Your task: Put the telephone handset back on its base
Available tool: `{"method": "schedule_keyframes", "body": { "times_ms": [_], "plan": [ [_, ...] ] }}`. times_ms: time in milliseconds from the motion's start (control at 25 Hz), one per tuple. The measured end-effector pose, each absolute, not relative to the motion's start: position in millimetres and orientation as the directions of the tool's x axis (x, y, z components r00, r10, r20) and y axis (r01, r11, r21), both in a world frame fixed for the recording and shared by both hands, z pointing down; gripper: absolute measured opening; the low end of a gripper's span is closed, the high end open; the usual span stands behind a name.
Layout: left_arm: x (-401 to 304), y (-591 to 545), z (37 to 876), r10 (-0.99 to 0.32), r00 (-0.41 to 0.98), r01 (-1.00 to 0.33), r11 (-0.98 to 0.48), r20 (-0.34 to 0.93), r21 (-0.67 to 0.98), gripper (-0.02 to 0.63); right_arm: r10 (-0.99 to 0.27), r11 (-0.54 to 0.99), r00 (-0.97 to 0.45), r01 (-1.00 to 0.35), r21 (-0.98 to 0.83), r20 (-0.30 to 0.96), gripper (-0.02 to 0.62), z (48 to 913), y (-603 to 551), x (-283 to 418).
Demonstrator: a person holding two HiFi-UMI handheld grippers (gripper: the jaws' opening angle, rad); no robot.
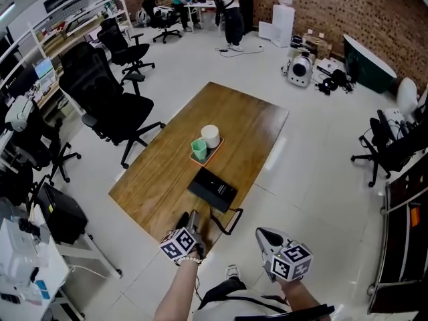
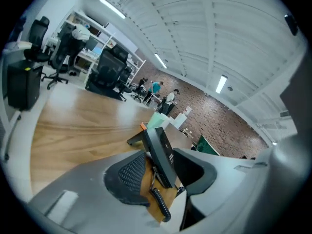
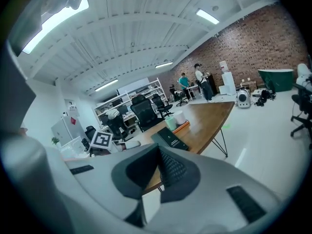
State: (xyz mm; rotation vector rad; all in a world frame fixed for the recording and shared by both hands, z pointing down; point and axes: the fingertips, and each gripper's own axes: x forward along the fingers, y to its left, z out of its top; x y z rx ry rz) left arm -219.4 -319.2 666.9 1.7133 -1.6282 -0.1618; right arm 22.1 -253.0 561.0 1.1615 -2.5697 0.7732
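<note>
We see the long wooden worktop [image 1: 174, 159] with the black telephone [image 1: 212, 188] lying near its front edge. We cannot tell the handset from its base, since the set reads as one dark slab. Our left claw [image 1: 192, 221] sits at that edge with its jaws spread. The telephone shows in the gap, and the pads are not pressing on it. Our right claw [image 1: 267, 236] hangs off the worktop, pressed together on nothing. Beyond the telephone, an orange tray [image 1: 200, 158] carries a green cup [image 1: 199, 149] and a white cup [image 1: 210, 136]. The coiled cord [image 1: 229, 221] loops over the edge.
</note>
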Motion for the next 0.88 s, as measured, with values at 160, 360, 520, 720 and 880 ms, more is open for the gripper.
{"method": "schedule_keyframes", "body": {
  "times_ms": [160, 360, 520, 720, 880],
  "plan": [
    [-191, -265, 615, -0.906, 0.210, -0.889, -0.020, 0.367, 0.458, 0.003, -0.634, 0.565, -0.676, -0.736, -0.373, 0.375, 0.000, 556, -241, 25],
    [-143, -202, 581, -0.892, 0.263, -0.912, -0.106, 0.367, 0.397, 0.003, -0.617, 0.589, -0.701, -0.713, -0.381, 0.357, 0.000, 556, -212, 33],
    [-115, -159, 561, -0.894, 0.278, -0.915, -0.135, 0.352, 0.380, 0.003, -0.586, 0.625, -0.728, -0.686, -0.374, 0.355, 0.000, 554, -179, 38],
    [-87, -112, 551, -0.893, 0.289, -0.915, -0.152, 0.346, 0.373, 0.003, -0.565, 0.660, -0.754, -0.656, -0.365, 0.334, 0.000, 545, -137, 39],
    [-71, -79, 541, -0.902, 0.272, -0.920, -0.142, 0.336, 0.366, 0.003, -0.556, 0.672, -0.765, -0.644, -0.365, 0.326, 0.000, 540, -100, 46]
  ]
}}
